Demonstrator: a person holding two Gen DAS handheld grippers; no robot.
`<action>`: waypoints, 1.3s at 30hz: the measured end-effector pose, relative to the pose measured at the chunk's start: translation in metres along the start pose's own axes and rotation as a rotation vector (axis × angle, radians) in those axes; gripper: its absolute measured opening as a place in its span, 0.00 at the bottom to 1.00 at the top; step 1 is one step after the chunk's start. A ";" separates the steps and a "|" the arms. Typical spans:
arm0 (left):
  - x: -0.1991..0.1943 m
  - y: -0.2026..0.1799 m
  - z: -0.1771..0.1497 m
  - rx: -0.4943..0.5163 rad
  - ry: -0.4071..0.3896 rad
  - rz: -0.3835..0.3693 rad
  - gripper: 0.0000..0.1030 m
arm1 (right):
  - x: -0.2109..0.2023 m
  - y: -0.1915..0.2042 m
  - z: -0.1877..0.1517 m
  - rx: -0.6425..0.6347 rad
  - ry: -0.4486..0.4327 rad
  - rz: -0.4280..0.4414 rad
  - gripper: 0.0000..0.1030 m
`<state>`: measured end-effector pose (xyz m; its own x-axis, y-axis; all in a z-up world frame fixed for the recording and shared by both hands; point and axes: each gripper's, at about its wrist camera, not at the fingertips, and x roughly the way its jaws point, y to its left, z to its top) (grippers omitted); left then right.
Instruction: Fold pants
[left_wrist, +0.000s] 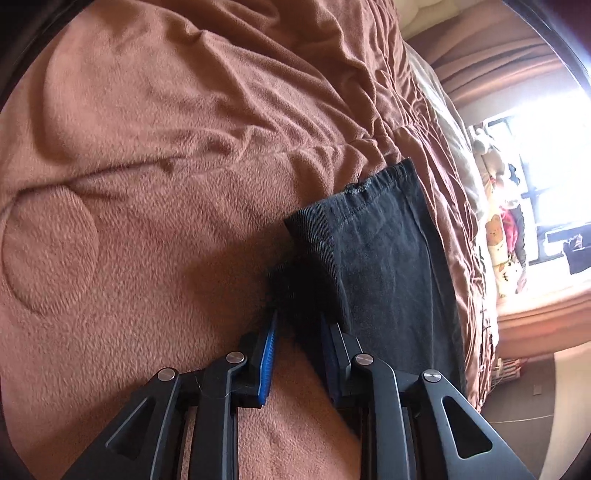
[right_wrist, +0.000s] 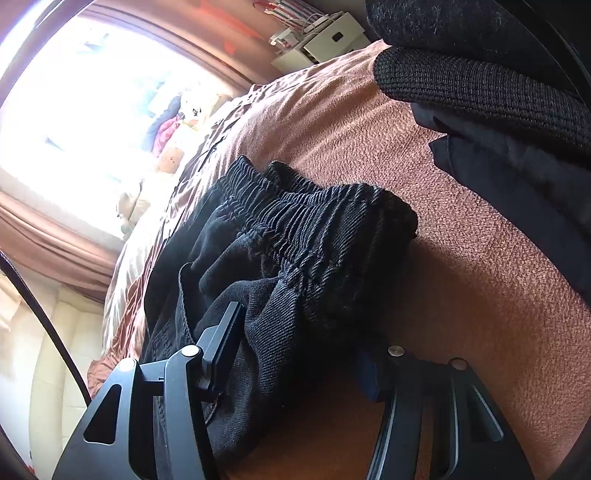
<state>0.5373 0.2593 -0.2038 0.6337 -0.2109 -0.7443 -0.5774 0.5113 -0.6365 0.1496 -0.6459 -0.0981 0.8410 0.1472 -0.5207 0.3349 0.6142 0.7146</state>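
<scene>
A pair of black cotton pants (left_wrist: 373, 254) lies on a bed covered by a rust-brown fleece blanket (left_wrist: 147, 155), one end caught by each handheld tool — the stance of someone about to carry one end over the other for a fold.

In the left wrist view, the left tool (left_wrist: 299, 325) has its blue-padded fingers (left_wrist: 269, 350) closed on a bunched corner at the hem end, where the cloth rises from the bed into the jaws; the rest of the leg runs flat toward the far right edge of the bed.

In the right wrist view, the right tool (right_wrist: 295, 343) clamps a thick wad of fabric just below the gathered elastic waistband (right_wrist: 310, 210), its jaws held wide by the bulk — a deep bite that should keep both layers together when lifted.

A person's black knitted sleeve cuff (right_wrist: 480, 88) hangs at the far right. Bright window light (right_wrist: 92, 92) washes out the room beyond.
</scene>
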 end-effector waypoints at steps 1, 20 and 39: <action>0.000 -0.001 0.000 0.009 -0.011 0.005 0.24 | 0.002 0.002 0.000 -0.001 -0.001 -0.002 0.51; -0.028 -0.026 0.024 0.048 -0.226 0.110 0.07 | -0.020 0.030 0.019 -0.030 -0.089 -0.039 0.11; -0.047 0.011 0.021 -0.025 -0.185 0.030 0.53 | 0.000 -0.009 0.007 0.021 0.008 -0.058 0.23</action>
<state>0.5118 0.2924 -0.1713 0.6984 -0.0376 -0.7147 -0.6087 0.4941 -0.6208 0.1492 -0.6568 -0.1009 0.8163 0.1178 -0.5655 0.3924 0.6053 0.6926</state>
